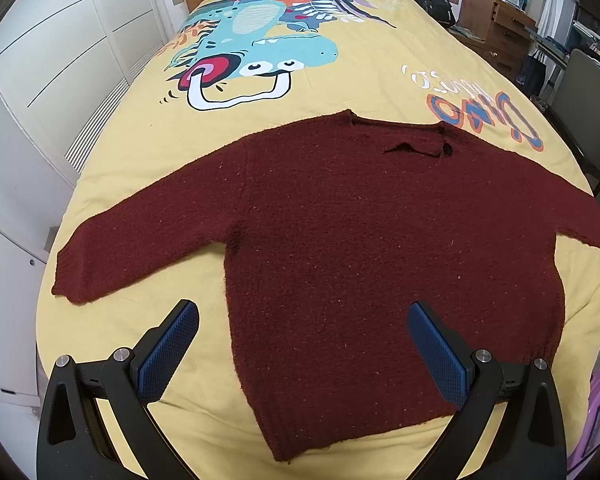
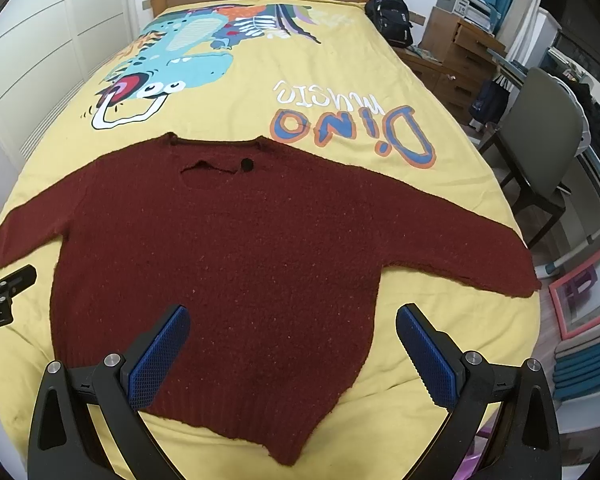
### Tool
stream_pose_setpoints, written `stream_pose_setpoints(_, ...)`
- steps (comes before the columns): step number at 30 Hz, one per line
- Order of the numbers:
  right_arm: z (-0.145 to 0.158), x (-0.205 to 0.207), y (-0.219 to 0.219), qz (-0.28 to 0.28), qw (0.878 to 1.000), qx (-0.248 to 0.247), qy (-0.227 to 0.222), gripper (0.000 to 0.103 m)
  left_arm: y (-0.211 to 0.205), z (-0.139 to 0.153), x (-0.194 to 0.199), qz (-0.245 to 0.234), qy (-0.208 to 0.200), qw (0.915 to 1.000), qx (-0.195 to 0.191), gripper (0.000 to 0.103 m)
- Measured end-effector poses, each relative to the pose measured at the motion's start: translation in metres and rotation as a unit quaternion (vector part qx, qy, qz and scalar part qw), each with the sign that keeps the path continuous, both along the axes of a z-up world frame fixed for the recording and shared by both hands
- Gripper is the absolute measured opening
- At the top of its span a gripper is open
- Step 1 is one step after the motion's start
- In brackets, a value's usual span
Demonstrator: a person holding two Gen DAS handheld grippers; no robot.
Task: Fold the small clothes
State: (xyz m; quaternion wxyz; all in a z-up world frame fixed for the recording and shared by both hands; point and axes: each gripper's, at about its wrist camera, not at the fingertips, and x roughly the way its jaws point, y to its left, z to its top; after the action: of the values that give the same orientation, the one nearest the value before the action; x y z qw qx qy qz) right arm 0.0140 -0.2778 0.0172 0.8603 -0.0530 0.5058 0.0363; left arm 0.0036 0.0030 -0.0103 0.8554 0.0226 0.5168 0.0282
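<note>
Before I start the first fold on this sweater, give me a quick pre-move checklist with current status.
1. Sweater spread flat on the bedspread: ok.
2. Both sleeves laid out to the sides, left sleeve, right sleeve: ok.
3. Left claw open and empty: ok.
4. Right claw open and empty: ok.
5. Neckline lying flat: not ok, the collar is rumpled.
6. Hem straight: not ok, it runs slanted.
</note>
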Motion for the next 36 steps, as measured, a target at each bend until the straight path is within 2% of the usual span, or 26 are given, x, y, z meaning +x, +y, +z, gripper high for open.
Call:
stream_pose_setpoints(6, -0.005, 0.009, -0.019, -0.015, 1.0, 0.021, -0.008, 0.103, -0.001, -0.003, 0.005, -0.002, 0.006, 1.0, 0.005, 0.102)
stream_pose_setpoints(9, -0.008, 0.019, -0.049, -0.032, 0.998, 0.042, -0.034, 0.103, -0.002, -0.004, 0.013, -0.009, 0.008, 0.9999, 0.004, 0.102)
stream_pose_setpoints(13, -0.021, 0.037, -0.105, -0.065, 0.996, 0.025, -0.063, 0.103, -0.005, -0.007, 0.03, -0.017, 0.012, 0.9998, 0.004, 0.102)
stream_pose_setpoints(16, -0.041, 0.057, -0.161, -0.109, 0.992, 0.023, -0.051, 0.103, -0.007, -0.011, 0.046, -0.019, 0.014, 0.9997, 0.002, 0.102)
stream_pose_setpoints(19, -0.069, 0.078, -0.222, -0.165, 0.985, 0.046, -0.016, 0.103, -0.008, -0.013, 0.062, -0.015, 0.011, 0.9998, -0.006, 0.102)
stream_pose_setpoints(21, -0.091, 0.091, -0.266, -0.215, 0.974, 0.073, 0.017, 0.103, -0.009, -0.015, 0.072, -0.013, 0.009, 0.9998, -0.009, 0.102)
stream_pose_setpoints(24, -0.12, 0.1, -0.319, -0.268, 0.956, 0.116, 0.037, 0.103, -0.012, -0.02, 0.084, -0.011, 0.008, 0.9998, -0.014, 0.102)
stream_pose_setpoints(28, -0.154, 0.112, -0.369, -0.329, 0.934, 0.118, 0.069, 0.102, -0.012, -0.031, 0.099, -0.01, 0.021, 0.9996, -0.014, 0.102)
stream_pose_setpoints(29, -0.164, 0.114, -0.383, -0.345, 0.926, 0.133, 0.077, 0.101, -0.011, -0.035, 0.101, -0.009, 0.025, 0.9995, -0.015, 0.102)
stream_pose_setpoints(31, -0.176, 0.115, -0.398, -0.364, 0.914, 0.158, 0.086, 0.088, -0.008, -0.043, 0.105, -0.008, 0.034, 0.9992, -0.021, 0.102)
stream_pose_setpoints(33, -0.185, 0.114, -0.413, -0.384, 0.904, 0.162, 0.093, 0.078, -0.005, -0.05, 0.108, -0.009, 0.039, 0.9989, -0.023, 0.102)
stream_pose_setpoints(36, -0.191, 0.113, -0.428, -0.405, 0.891, 0.184, 0.093, 0.076, 0.001, -0.063, 0.107, -0.005, 0.052, 0.9986, -0.014, 0.102)
